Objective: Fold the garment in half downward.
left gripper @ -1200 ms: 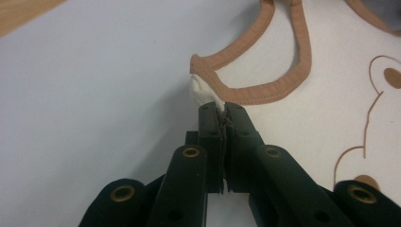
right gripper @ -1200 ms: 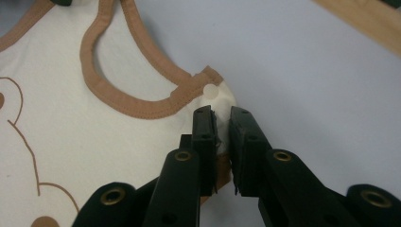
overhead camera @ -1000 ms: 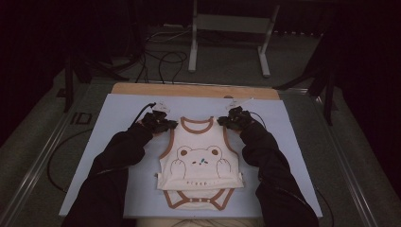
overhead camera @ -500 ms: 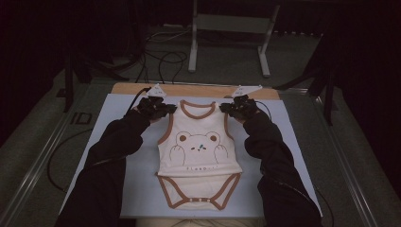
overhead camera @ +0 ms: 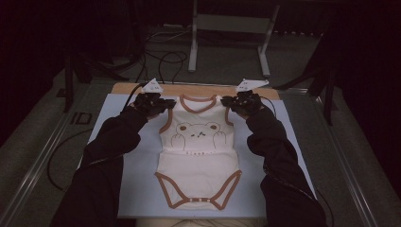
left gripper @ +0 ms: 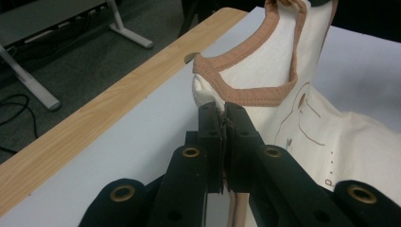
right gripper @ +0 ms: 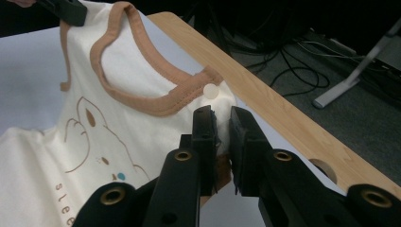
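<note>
The left tongs [overhead camera: 166, 105] are clamped on one shoulder of the cream bodysuit [overhead camera: 197, 156], the right tongs [overhead camera: 228, 101] pinch the other, and its lower half lies flat on the bench [overhead camera: 118, 142].

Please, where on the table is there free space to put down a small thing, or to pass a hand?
Bare strips of the white mat lie on both sides of the bodysuit, though the sleeves cross them. The wooden edge beyond the collar is bare. It is crowded at the shoulders, where the left gripper and right gripper clamp the fabric.
</note>
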`<state>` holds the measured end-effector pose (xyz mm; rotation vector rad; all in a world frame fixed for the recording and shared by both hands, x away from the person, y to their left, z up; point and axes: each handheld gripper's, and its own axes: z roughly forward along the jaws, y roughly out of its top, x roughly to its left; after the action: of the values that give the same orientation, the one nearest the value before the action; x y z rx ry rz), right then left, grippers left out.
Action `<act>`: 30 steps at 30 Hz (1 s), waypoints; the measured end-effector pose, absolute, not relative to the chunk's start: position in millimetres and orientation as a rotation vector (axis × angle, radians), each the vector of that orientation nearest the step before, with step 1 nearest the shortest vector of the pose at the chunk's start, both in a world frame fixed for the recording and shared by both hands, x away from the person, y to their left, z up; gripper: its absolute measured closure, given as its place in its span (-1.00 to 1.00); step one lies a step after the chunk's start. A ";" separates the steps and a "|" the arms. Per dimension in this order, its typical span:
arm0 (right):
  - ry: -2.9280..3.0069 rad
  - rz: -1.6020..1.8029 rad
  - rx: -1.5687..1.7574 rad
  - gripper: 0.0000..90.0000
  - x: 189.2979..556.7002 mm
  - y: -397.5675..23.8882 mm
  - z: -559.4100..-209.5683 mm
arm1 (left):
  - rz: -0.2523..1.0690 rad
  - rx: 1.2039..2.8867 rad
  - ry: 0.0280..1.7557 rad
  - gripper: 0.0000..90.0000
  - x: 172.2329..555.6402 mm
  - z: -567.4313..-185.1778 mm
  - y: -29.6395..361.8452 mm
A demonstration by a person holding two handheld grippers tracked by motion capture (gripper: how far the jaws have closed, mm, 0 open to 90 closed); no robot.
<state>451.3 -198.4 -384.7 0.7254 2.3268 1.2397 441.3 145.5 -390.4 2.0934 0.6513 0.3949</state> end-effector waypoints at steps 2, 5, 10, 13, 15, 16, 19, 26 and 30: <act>2.328 1.245 0.723 0.81 447.5 -197.4 -384.5 | 0.388 2.092 0.646 0.96 438.1 -390.7 147.5; 2.329 1.251 0.717 0.81 441.8 -196.8 -384.4 | 0.376 2.082 0.642 0.96 433.9 -391.3 149.1; 2.323 1.266 0.697 0.81 430.8 -197.1 -384.2 | 0.368 2.084 0.623 0.96 423.8 -394.1 150.8; 2.320 1.283 0.695 0.81 425.5 -197.6 -384.7 | 0.357 2.074 0.623 0.96 418.2 -396.6 152.1; 2.323 1.285 0.678 0.81 416.8 -198.1 -386.7 | 0.351 2.077 0.615 0.96 414.0 -398.0 152.4; 2.326 1.286 0.672 0.81 413.9 -198.3 -387.5 | 0.348 2.078 0.608 0.96 411.7 -398.8 152.0; 2.336 1.280 0.656 0.81 405.1 -198.2 -389.9 | 0.334 2.074 0.601 0.96 405.3 -401.0 150.5; 2.346 1.280 0.615 0.81 388.3 -199.9 -392.2 | 0.318 2.075 0.561 0.96 389.4 -401.8 148.3; 2.338 1.299 0.592 0.81 377.4 -201.1 -391.3 | 0.312 2.076 0.538 0.96 378.1 -400.7 148.4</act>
<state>377.4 -201.1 -391.3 0.5921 2.3381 1.2992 378.1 148.4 -400.7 2.0756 0.5384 0.3121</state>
